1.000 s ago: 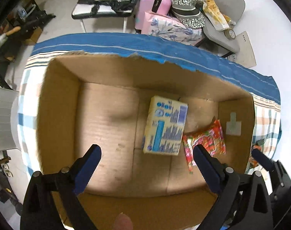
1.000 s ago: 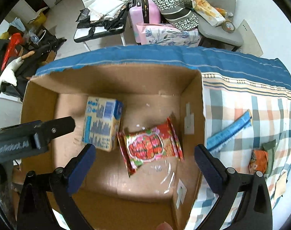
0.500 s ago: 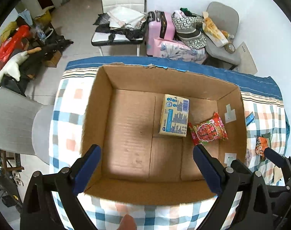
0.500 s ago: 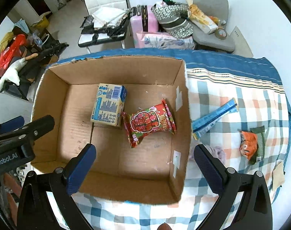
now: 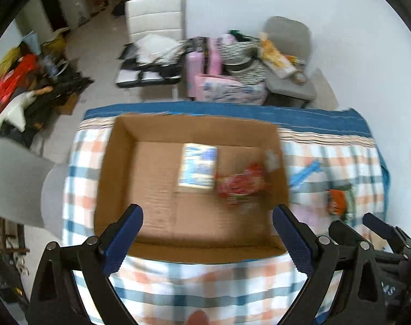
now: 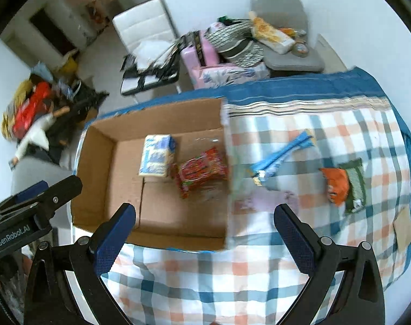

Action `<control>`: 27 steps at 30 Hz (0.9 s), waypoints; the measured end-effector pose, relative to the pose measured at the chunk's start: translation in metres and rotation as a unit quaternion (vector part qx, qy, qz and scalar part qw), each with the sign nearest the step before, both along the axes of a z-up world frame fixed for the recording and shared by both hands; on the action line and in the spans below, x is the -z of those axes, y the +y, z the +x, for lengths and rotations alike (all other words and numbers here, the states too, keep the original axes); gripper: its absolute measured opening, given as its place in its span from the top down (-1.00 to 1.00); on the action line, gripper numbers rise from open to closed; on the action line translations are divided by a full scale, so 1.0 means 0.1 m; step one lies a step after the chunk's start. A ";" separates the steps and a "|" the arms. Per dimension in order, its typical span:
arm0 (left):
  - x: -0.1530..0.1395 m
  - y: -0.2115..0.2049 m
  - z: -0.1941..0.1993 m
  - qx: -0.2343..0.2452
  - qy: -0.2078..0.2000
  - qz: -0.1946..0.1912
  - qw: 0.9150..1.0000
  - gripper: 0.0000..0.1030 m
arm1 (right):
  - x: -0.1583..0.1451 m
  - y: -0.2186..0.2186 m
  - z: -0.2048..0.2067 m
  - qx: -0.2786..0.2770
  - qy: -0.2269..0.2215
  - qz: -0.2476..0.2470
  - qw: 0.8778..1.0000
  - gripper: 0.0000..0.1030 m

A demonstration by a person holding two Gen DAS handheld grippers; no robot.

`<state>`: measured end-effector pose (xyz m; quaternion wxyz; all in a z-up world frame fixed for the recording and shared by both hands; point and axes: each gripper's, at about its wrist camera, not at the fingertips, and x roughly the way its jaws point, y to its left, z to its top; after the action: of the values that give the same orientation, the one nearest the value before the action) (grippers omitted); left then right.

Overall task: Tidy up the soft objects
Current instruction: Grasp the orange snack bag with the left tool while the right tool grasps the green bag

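An open cardboard box [image 5: 118,168] [image 6: 97,168] sits on a checked cloth. Inside lie a yellow and blue tissue pack [image 5: 197,166] [image 6: 157,159] and a red snack bag [image 5: 242,184] [image 6: 202,172]. To the right of the box on the cloth lie a long blue packet [image 6: 282,155] [image 5: 305,173], an orange and green pouch [image 6: 343,187] [image 5: 339,200] and a pale pink soft item [image 6: 270,200]. My left gripper [image 5: 206,237] is open and empty, high above the box's near edge. My right gripper [image 6: 205,234] is open and empty above the box's near right corner.
The checked cloth [image 6: 259,279] covers the table, with a blue border at the far edge. A tan card [image 6: 403,227] lies at the right edge. Chairs [image 5: 154,19], a pink suitcase [image 5: 202,62] and floor clutter [image 5: 21,81] stand behind the table.
Both grippers have risen and pulled back from inside the box, so the whole box and table now show. The right view has swung right toward the loose items. Both stayed open.
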<state>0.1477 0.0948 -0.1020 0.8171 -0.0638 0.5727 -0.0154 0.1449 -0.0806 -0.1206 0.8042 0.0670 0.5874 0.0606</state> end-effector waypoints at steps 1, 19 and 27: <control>-0.02 -0.15 0.02 0.010 -0.001 -0.007 1.000 -0.90 | -0.02 -0.19 -0.02 0.014 0.000 0.003 1.000 -1.00; 1.57 -2.68 0.56 0.093 0.218 -0.096 0.967 -0.90 | 1.20 -3.35 0.09 0.217 0.107 0.037 0.970 -0.79; 1.78 -2.83 0.73 0.050 0.239 -0.107 0.964 -0.90 | 2.11 -3.49 0.50 0.168 0.184 0.090 0.964 -0.71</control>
<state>0.2208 -0.1879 -0.2804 0.6434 -0.1239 0.7486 -0.1013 0.1953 -0.4292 -0.3311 0.6718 0.2466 0.6976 -0.0358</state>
